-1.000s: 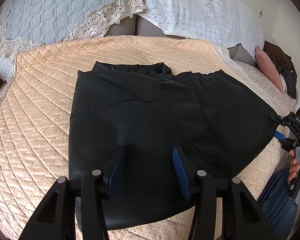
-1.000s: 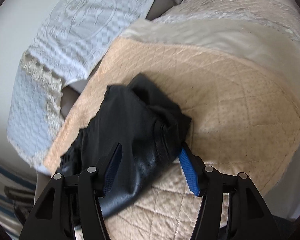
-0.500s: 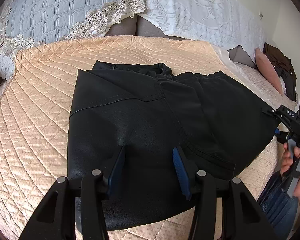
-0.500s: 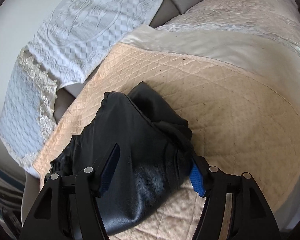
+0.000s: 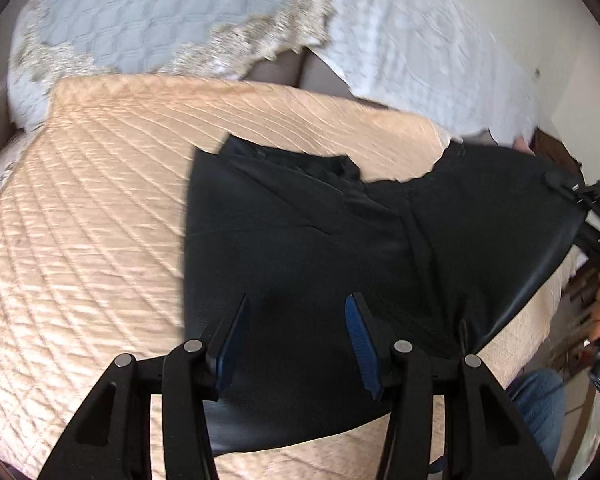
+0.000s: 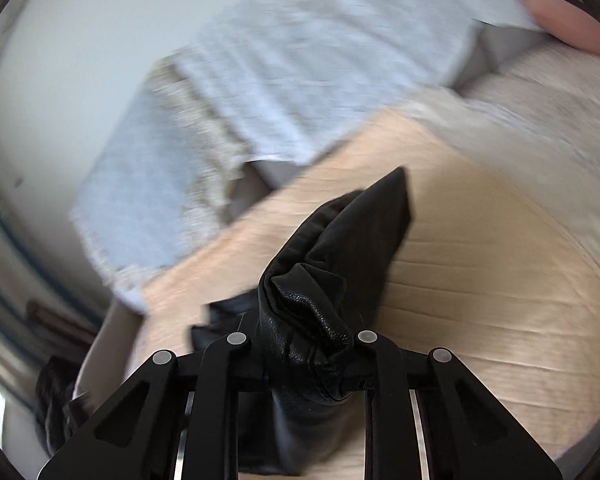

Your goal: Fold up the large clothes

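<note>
1. The black leather-look garment [image 5: 320,248] lies spread on the peach quilted bed cover [image 5: 92,208], filling the centre and right of the left wrist view. Its long axis runs left to right across the frame, and its right end is lifted off the bed.
2. That lifted end is with the right gripper [image 6: 300,360]: its jaws are clamped on a bunched wad of the garment, lower centre of its own view. So the right one is the arm that matters for the fold, probably carrying that end over to the left.
3. The left gripper [image 5: 296,336] hovers over the near hem, jaws apart, holding nothing.
4. Material looks thick, grainy and slightly shiny, with visible seams; probably a bit stiff to crease.
5. Pale lace throw [image 5: 172,20] sits along the top.
</note>
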`<state>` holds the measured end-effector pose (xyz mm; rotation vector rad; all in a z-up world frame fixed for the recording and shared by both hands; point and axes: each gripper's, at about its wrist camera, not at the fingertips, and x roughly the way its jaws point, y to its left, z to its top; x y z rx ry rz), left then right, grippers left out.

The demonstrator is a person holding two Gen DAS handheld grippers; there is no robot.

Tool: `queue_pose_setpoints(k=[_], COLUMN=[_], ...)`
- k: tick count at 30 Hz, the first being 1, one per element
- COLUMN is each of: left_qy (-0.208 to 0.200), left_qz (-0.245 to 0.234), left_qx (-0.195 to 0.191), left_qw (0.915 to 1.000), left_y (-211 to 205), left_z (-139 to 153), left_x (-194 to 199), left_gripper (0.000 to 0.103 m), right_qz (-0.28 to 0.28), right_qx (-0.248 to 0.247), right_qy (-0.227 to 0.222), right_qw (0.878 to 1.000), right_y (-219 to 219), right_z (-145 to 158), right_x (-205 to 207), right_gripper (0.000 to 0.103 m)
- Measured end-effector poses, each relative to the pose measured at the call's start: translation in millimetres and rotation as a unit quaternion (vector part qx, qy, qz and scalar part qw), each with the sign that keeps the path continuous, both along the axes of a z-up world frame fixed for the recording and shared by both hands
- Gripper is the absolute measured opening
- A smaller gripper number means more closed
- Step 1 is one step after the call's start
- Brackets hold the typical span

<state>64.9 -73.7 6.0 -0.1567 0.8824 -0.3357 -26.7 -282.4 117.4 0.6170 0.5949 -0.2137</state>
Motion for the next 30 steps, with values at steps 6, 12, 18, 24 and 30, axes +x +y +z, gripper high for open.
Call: queue_pose_setpoints(k=[6, 12, 18, 24, 30], left_qy=[0.006, 0.021, 0.019, 0.009, 0.01], left_qz=[0.056, 0.091, 0.106, 0.113, 0.118], left_qx=[-0.01, -0.015, -0.026, -0.038, -0.036], left_qw=[0.9984, 0.9955, 0.9939, 0.9929, 0.9923], left_y=[49.6, 86.7, 106.0, 114.2, 120.9], left_z=[-7.5, -20.6, -19.2, -12.6, -13.2], left_x=[-9.2, -25.1, -41.5, -44.7, -48.5], left_gripper=[0.051, 0.051, 0.051, 0.051, 0.051], right_qz=[0.133, 0.217, 0.216, 0.231, 0.266], right_qx=[-0.015, 0.015, 0.019, -0.022, -0.063], right_qy=[0.007, 0.102, 0.103, 0.103, 0.105], right_qw=[0.991, 0.971, 0.971, 0.967, 0.956], right_y=[99.5, 158.4, 165.5, 184.8, 202.5], right_z=[-1.9, -98.1, -107.3, -100.1, -123.6], right_x=[54.4, 92.0, 91.2, 99.5, 86.8], right_gripper=[0.021, 0.021, 0.021, 0.021, 0.037])
